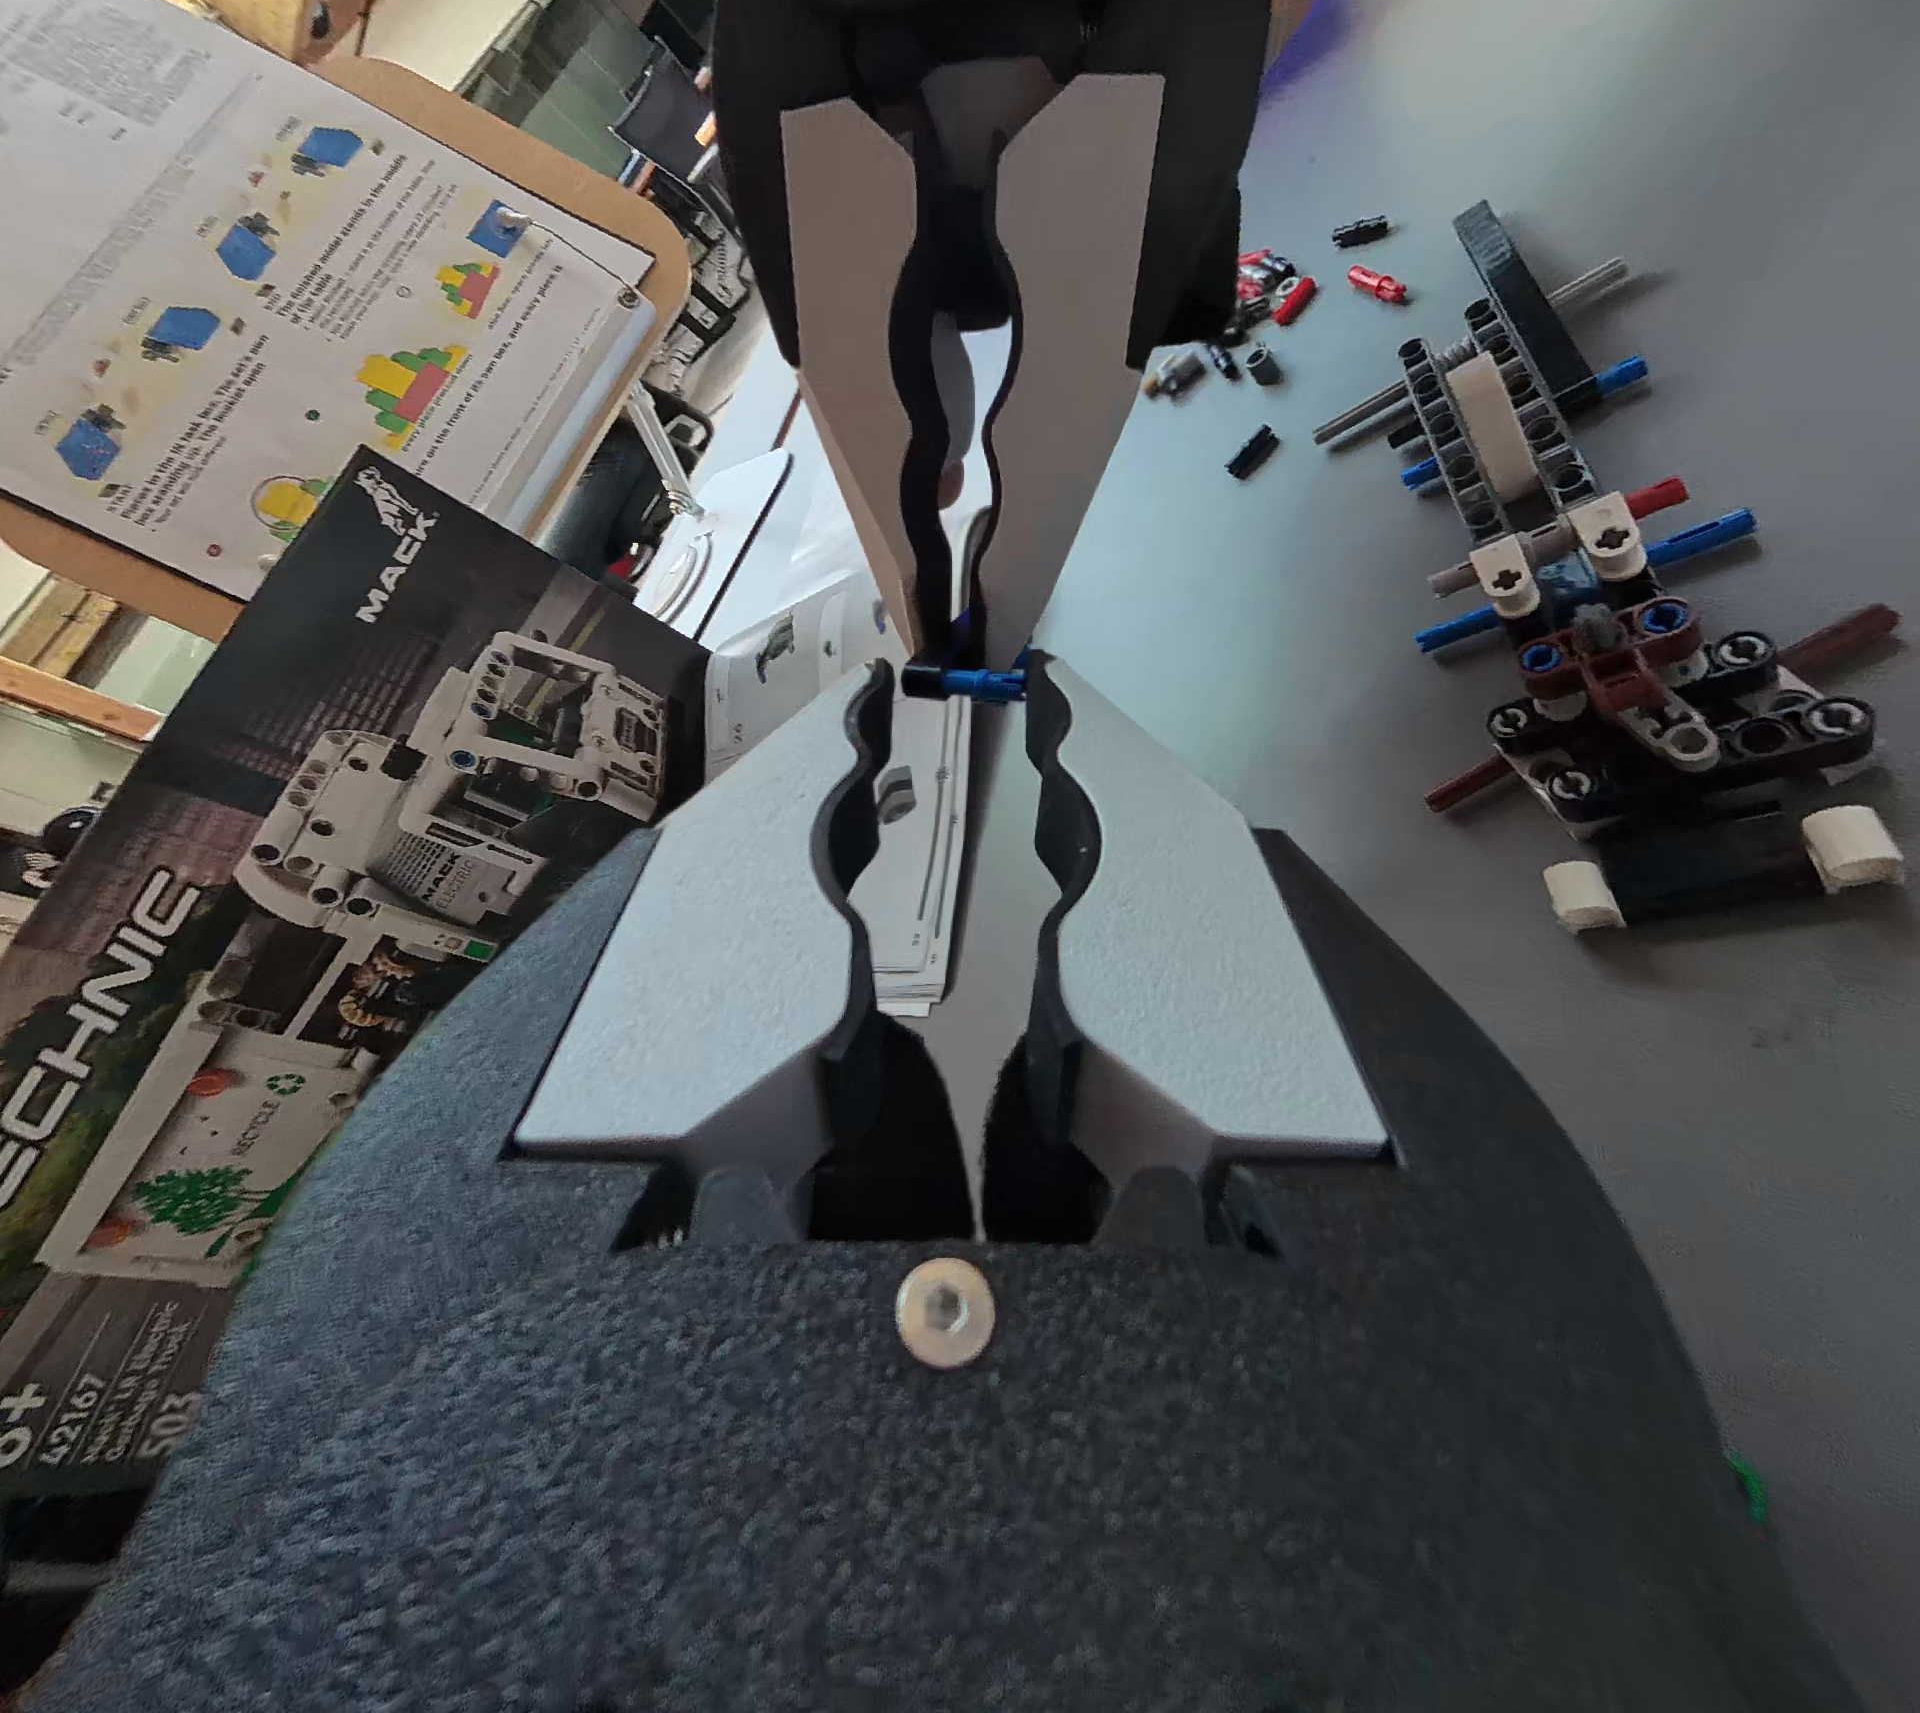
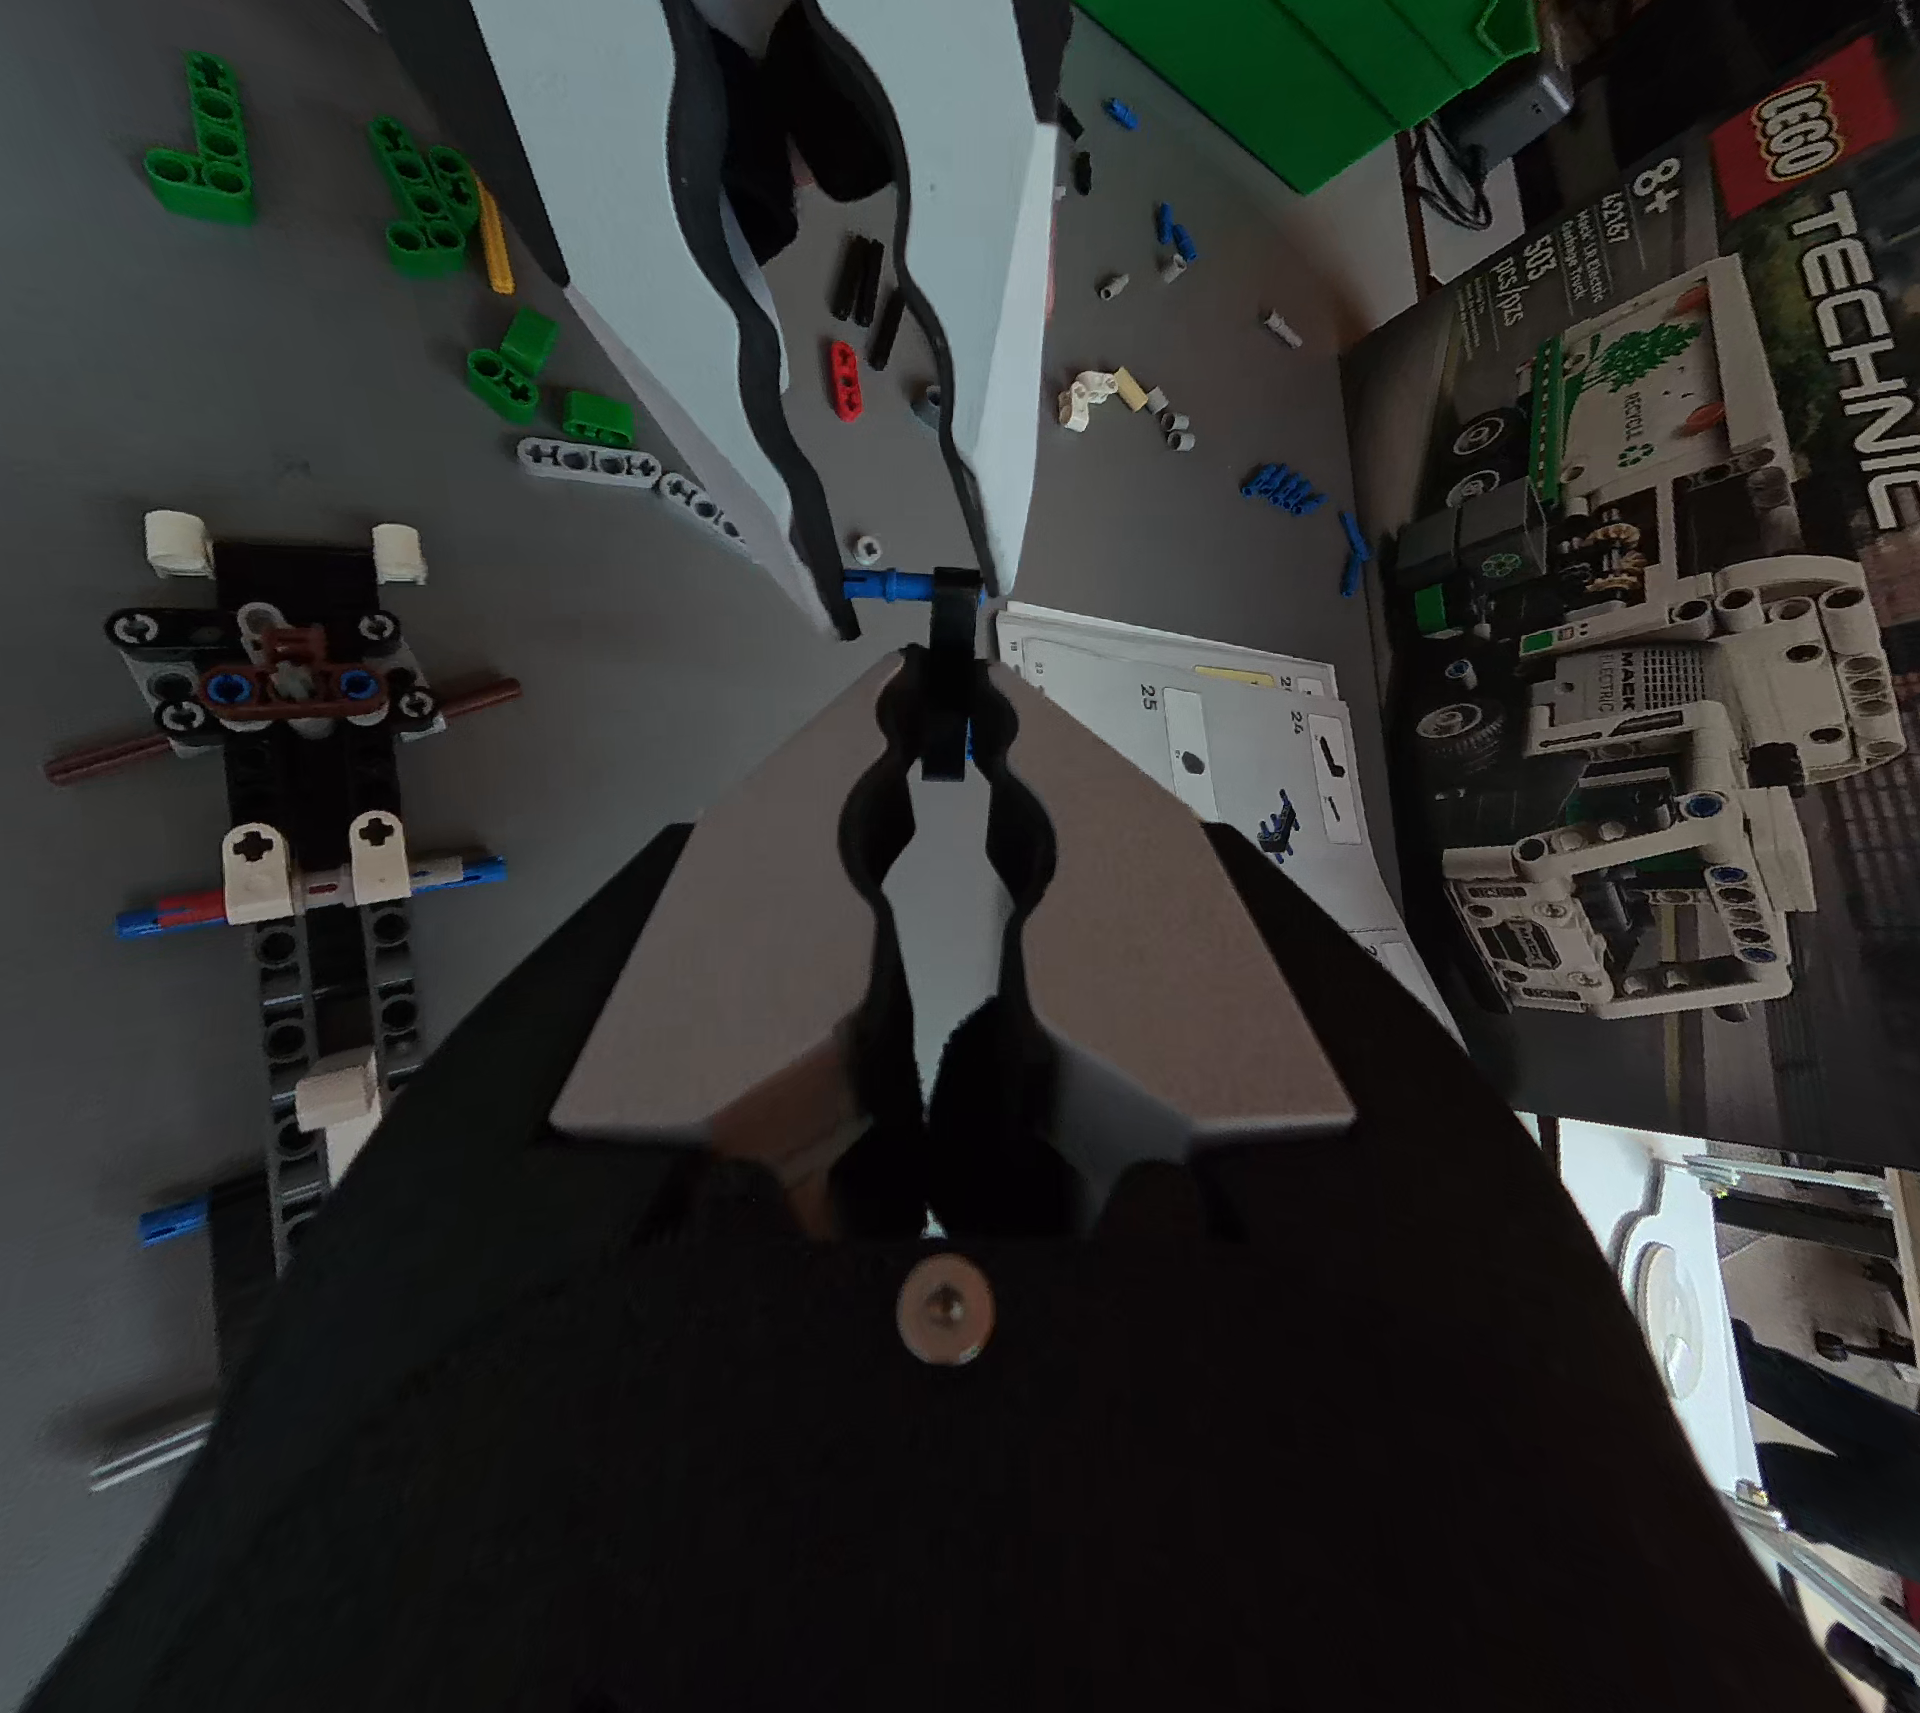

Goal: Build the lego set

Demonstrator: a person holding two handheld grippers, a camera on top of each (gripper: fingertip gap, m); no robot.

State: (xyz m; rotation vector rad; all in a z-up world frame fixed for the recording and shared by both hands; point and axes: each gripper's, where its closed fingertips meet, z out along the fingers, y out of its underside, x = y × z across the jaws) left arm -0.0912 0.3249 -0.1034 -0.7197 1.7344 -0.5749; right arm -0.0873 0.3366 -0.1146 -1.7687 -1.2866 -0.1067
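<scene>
Blue pin point(image 1: 985, 682) sits in mid-air above the bench point(image 1: 1351, 1092), spanning crosswise between the two tips of the left gripper point(image 1: 966, 676). Its long axis runs level from one tip to the other, side to side in both wrist views. One end is already seated in the end hole of a black beam point(image 2: 948, 707); the free end points away from the beam toward the far tip. The left jaws are clenched endwise on the pair, one pad against the pin's free end, the other against the beam's side.

The right gripper point(image 2: 943, 697) meets it nose to nose, its jaws clenched on the black beam, which stands out past the tips along the gripper's own line, at a right angle to the pin.

As for progress, the pin looks part-way or fully home in the beam; I can't tell whether its collar is flush. A half-built chassis point(image 1: 1621, 624) lies on the bench off to one side, well apart from both grippers, with axles and blue pins sticking out of it. Loose parts are scattered about: green beams point(image 2: 208, 146), a red piece point(image 2: 846, 381), more blue pins point(image 2: 1283, 487). An open booklet point(image 2: 1226, 728) lies just below the grippers, and a set box point(image 2: 1662, 624) beside it.
</scene>
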